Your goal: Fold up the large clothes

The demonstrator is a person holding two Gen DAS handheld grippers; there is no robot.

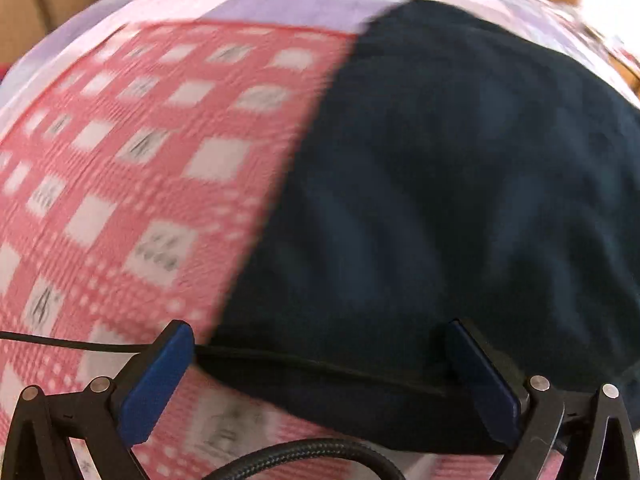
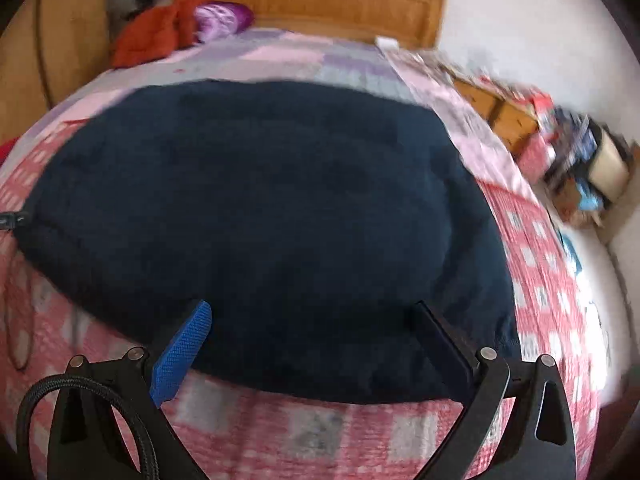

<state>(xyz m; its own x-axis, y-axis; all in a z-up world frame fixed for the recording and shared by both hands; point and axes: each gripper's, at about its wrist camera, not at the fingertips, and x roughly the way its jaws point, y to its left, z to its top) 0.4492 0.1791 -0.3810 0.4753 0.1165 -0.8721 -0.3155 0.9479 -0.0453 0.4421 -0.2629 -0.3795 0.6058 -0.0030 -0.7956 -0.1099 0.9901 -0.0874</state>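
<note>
Bed [image 2: 536, 240] fills both views, covered w/ a pink-and-white checked blanket [image 1: 132, 184] in the near part and a pale lilac/pink patchwork sheet [image 2: 304, 60] toward the far end. Wooden headboard [image 2: 320, 4] stands at the far end against a white wall. Dark navy garment [image 2: 260, 208] lies spread flat on the blanket, a broad rounded slab; its far edge reaches onto the lilac sheet, near edge is just in front of both grippers. In left wrist view the garment [image 1: 460, 200] takes the right half of the frame, w/ a folded hem running along its near edge; that view is motion-blurred, so fabric detail is hard to read. Orange-red clothes [image 2: 156, 32] are heaped at the far left corner of the bed, w/ a shiny purple pillow [image 2: 224, 18] just beside them, touching. Right of the bed, cluttered low wooden furniture [image 2: 508, 112] w/ boxes on top, too blurred to id. Left gripper [image 1: 320, 344] is spread wide, nothing between its blue pads, hovering over the garment's near hem. Right gripper [image 2: 312, 320] is likewise spread wide and empty-handed, over the garment's near edge. Black braided cable [image 2: 80, 400] loops by the right gripper's base.
</note>
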